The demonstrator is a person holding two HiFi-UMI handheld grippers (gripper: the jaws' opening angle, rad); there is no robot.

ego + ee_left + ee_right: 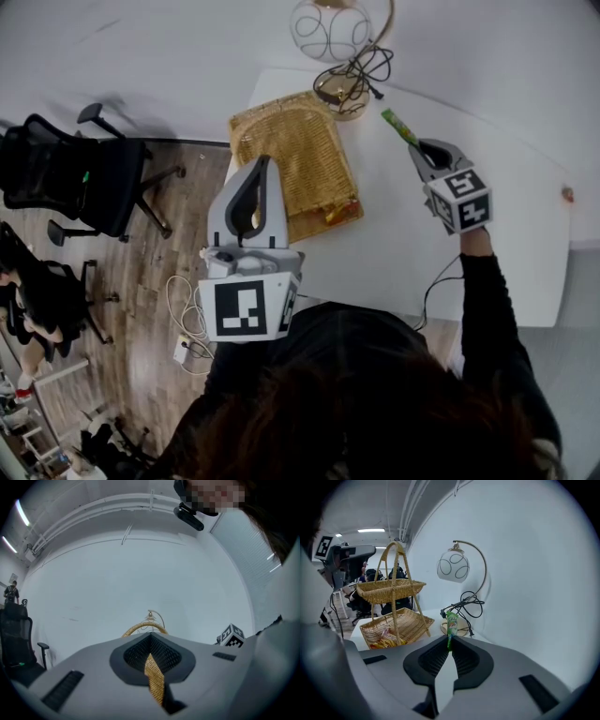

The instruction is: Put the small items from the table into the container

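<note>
A white table stands against a pale wall, over a wood floor with black office chairs and a power strip off its left edge. At the table's far edge stands a globe lamp with a tangled black cable at its base. A two-tier wicker basket sits at the far left corner.

The right gripper is raised above the table near the lamp. Its jaws are nearly together and pinch the lower end of a slim green packet, which sticks out past the tips. A small reddish item lies at the table's right edge, too small to identify.

The left gripper hangs over the basket. Only the left gripper view shows its jaws clamped on a woven wicker strip of the basket. The right gripper view alone shows both tiers of the basket and the snack packets in the lower tray.
</note>
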